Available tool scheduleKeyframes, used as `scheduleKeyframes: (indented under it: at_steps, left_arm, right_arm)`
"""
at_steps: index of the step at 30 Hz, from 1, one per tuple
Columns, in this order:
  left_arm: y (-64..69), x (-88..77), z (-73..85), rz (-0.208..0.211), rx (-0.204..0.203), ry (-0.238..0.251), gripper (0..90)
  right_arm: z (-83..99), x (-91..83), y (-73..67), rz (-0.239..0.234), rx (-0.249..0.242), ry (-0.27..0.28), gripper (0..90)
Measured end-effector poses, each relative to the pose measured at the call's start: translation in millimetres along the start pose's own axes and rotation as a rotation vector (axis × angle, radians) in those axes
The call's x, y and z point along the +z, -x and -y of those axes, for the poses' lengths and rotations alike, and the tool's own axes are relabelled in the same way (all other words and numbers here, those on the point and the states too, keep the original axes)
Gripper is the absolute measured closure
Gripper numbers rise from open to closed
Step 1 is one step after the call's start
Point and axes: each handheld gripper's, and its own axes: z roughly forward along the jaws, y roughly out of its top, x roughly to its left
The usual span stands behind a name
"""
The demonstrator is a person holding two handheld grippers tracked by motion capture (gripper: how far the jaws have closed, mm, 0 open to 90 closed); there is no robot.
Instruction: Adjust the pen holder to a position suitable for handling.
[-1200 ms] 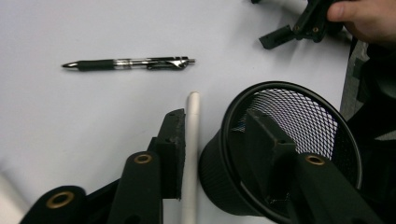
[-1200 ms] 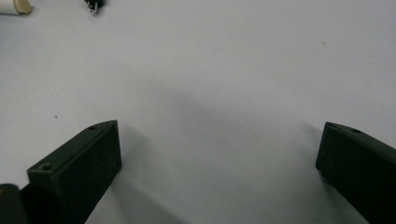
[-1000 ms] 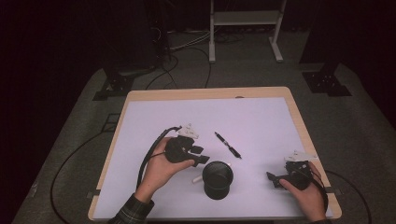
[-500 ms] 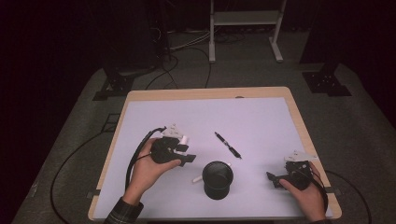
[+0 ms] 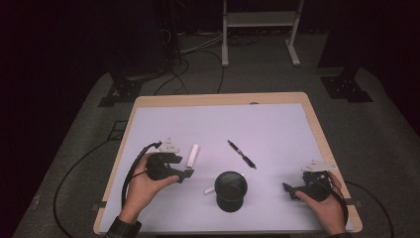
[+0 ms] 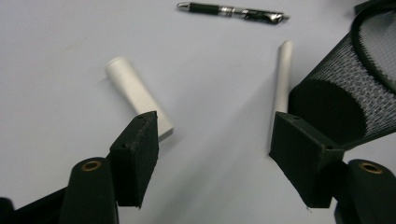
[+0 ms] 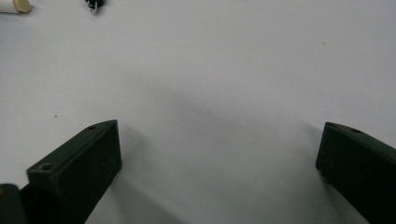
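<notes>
**Both Grippers Gaping Over a Pale Table, Neither Holding Anything**

While no brand, label or readable writing is showing on any object, the high view is giving the layout: a person's left hand [image 5: 143,186] is holding the left gripper [image 5: 182,173] at the near left of the table [image 5: 277,124], and the right hand [image 5: 324,208] is holding the right gripper [image 5: 288,189] at the near right. A black mesh cup [image 5: 231,191] is standing between them near the front edge. A short white tube [image 5: 192,154] is lying just beyond the left gripper, a thin white stick [image 5: 210,190] is lying against the cup's left side, and a black pen [image 5: 241,154] is lying farther back.

In the left gripper view, the jaws are standing wide apart, gripping nothing. The tube [image 6: 139,97] is lying just past the left jaw, partly hidden by it; the stick [image 6: 281,79] is running beside the cup [image 6: 348,88] near the right jaw; the pen [image 6: 232,11] is resting at the far edge.

In the right gripper view, the jaws are spread very wide over bare table [image 7: 210,93], touching no object.
</notes>
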Motion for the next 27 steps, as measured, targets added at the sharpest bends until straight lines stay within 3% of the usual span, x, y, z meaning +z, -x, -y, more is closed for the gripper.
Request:
scheduleKeyframes:
  at_steps: [19, 27]
  left_arm:
    - [-15.5, -0.8, 52.6, -0.108, -0.066, -0.012, 10.0]
    - [-16.6, 0.5, 73.6, -0.142, -0.095, -0.025, 9.0]
  right_arm:
    - [0.0, 0.1, 0.0, -0.001, 0.001, 0.0, 0.0]
    - [0.0, 0.0, 0.0, -0.001, 0.001, 0.0, 0.0]
